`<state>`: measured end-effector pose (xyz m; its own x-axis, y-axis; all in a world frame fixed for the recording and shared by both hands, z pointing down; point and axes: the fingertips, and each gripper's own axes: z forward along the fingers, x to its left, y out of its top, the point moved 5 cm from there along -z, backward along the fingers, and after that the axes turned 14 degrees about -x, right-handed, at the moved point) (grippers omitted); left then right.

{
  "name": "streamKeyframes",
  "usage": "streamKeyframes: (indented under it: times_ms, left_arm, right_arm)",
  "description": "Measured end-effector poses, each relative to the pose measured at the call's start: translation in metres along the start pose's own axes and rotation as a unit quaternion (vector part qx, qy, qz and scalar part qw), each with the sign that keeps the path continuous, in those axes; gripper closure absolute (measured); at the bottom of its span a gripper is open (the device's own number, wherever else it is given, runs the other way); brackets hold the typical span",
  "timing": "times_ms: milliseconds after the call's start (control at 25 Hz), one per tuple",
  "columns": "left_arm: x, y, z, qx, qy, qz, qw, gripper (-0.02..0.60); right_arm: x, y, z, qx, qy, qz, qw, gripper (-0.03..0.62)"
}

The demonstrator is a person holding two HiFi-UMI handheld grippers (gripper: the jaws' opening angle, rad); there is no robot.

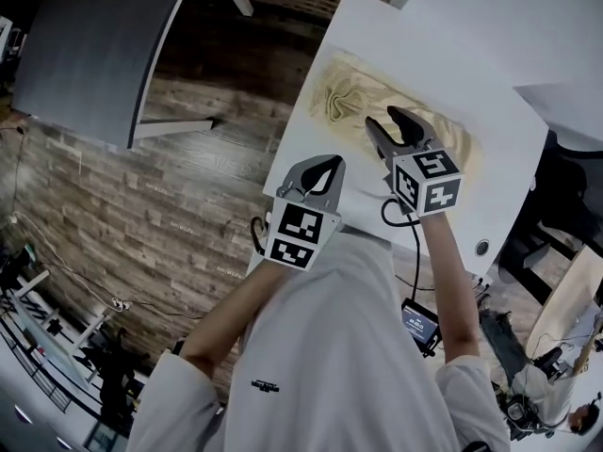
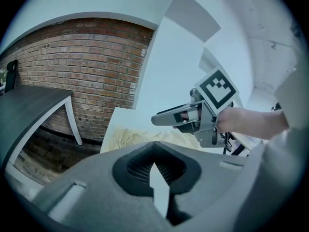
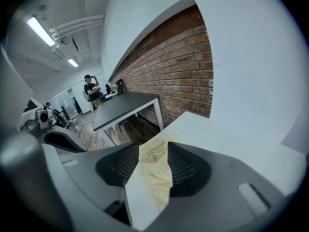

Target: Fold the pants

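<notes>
The cream-coloured pants (image 1: 344, 97) lie crumpled on the white table (image 1: 499, 111), near its left edge. My right gripper (image 1: 383, 118) hovers over the middle of the pants with its jaws open and nothing between the pads. In the right gripper view the pants (image 3: 154, 170) show through the gap of the right gripper (image 3: 153, 145). My left gripper (image 1: 325, 168) is shut and empty, nearer to me than the pants, over the table's near left part. The left gripper view shows its closed jaws (image 2: 153, 151), the pants (image 2: 126, 137) beyond and the right gripper (image 2: 161, 120) above them.
A dark grey table (image 1: 94, 45) stands to the left across a strip of wooden floor (image 1: 188, 205). A brick wall (image 2: 87, 57) runs behind the white table. A cable hole (image 1: 482, 248) sits near the table's right front. People stand far off (image 3: 91, 88).
</notes>
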<state>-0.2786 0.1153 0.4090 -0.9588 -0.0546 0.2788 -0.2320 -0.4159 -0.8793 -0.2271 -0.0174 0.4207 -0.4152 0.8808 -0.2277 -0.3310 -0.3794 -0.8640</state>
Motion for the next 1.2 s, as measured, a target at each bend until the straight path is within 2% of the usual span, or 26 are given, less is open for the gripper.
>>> streamKeyframes:
  times_ms: [480, 840, 1200]
  left_arm:
    - [-0.036, 0.0, 0.03, 0.024, -0.072, 0.027, 0.9968, 0.578]
    - [-0.082, -0.003, 0.055, 0.042, -0.118, 0.048, 0.991, 0.578]
    - [-0.12, -0.012, 0.083, 0.061, -0.147, 0.058, 0.9856, 0.577]
  right_arm:
    - [-0.056, -0.051, -0.09, 0.019, -0.106, 0.053, 0.993, 0.401]
    - [-0.095, -0.079, -0.157, 0.012, -0.176, 0.092, 0.98, 0.401]
    - [-0.13, -0.114, -0.205, 0.013, -0.233, 0.134, 0.963, 0.399]
